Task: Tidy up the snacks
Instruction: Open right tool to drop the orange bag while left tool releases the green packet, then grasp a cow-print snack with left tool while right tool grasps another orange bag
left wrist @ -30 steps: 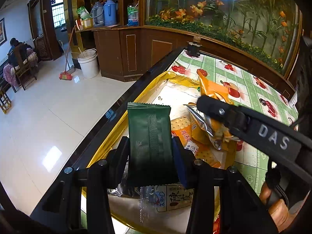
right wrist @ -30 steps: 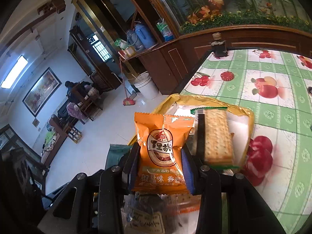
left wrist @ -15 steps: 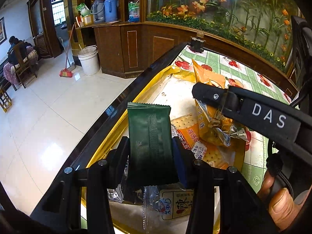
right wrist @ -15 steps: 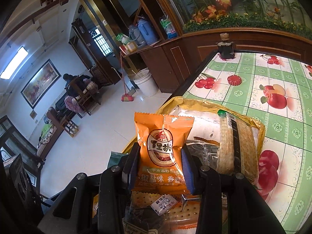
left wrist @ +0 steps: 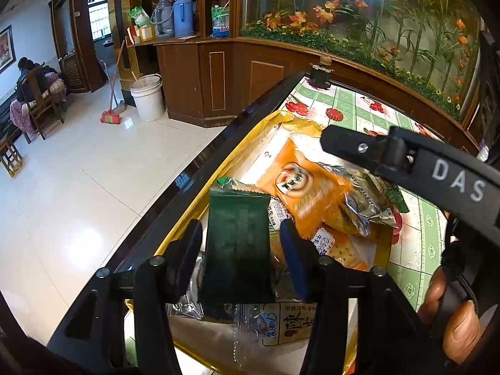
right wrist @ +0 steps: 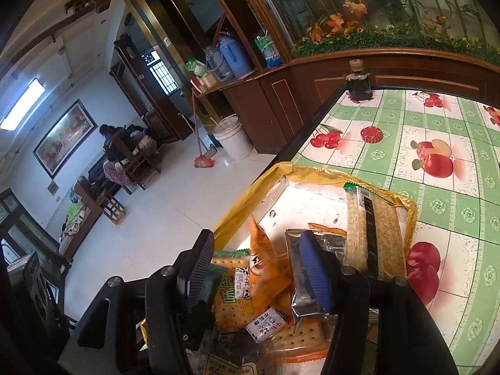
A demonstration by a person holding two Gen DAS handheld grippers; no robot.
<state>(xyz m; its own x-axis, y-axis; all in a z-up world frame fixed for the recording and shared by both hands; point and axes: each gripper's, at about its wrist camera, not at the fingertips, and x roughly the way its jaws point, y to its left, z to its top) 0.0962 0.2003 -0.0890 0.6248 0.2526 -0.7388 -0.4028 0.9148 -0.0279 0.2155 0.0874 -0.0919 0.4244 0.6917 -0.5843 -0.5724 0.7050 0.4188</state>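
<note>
Left gripper (left wrist: 240, 243) jaws just opening, green packet (left wrist: 236, 243) loose between them, right gripper (right wrist: 256, 268) just spread, orange packet (right wrist: 265, 268) dropped into yellow tray (right wrist: 247, 209)

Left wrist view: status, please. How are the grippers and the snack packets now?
Left gripper jaws just opening, green packet loose between them. Right gripper just opening, nothing gripped; orange packet down in yellow tray. Tray crowded with other packs.

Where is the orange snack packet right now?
Free of the right gripper, the orange packet lies blurred on the snack pile in the yellow tray, beside a silver foil pack in the left wrist view.
</note>
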